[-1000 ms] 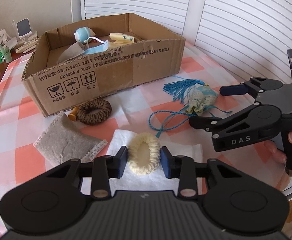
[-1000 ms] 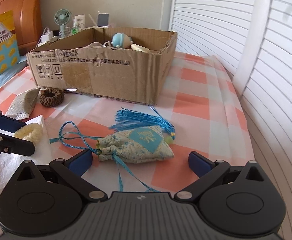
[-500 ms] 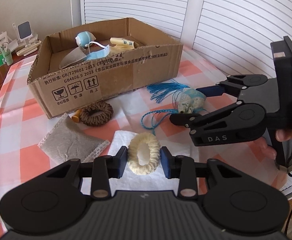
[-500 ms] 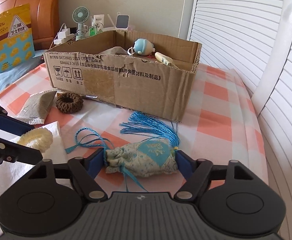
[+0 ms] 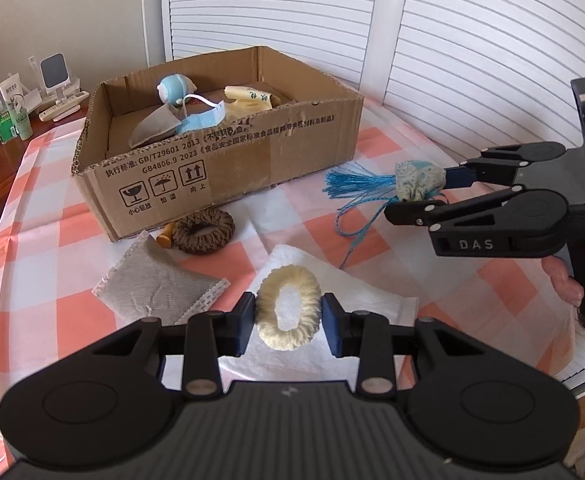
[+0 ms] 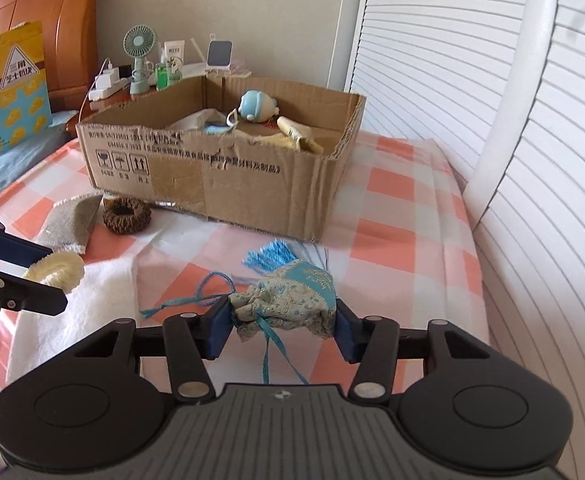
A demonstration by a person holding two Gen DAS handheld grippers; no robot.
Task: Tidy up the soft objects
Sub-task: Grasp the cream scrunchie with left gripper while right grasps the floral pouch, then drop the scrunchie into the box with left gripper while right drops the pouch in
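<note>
Both tools are loaded at once here, which looks like a plan to carry two soft items to the cardboard box (image 5: 228,168) in one go. The left gripper (image 5: 288,320) has its pads pressed on either side of the cream scrunchie (image 5: 287,312), squeezing the ring into a tall oval; it sits low over the white cloth (image 5: 372,304), and whether it has cleared the fabric is hard to say. Gripping it across its width makes sense, since a soft loop gives under the pads and will not slip. Over on the right, the right gripper (image 6: 282,322) has the embroidered sachet (image 6: 292,300) between its pads, and the jaws are closing on it right now, the pouch bunched and puckered at the tied neck. It looks lifted off the checked tablecloth (image 6: 404,216), with its blue tassel (image 6: 270,258) and blue cord (image 6: 196,300) trailing below and behind. That loose cord could snag on the way over, so it is one to watch. The box stands just beyond, already holding a face mask (image 5: 200,118), a small blue plush toy (image 5: 174,88) and a yellowish piece. A brown scrunchie (image 5: 203,231) and a grey pouch (image 5: 152,288) lie on the table in front of the box, not yet sorted.
</note>
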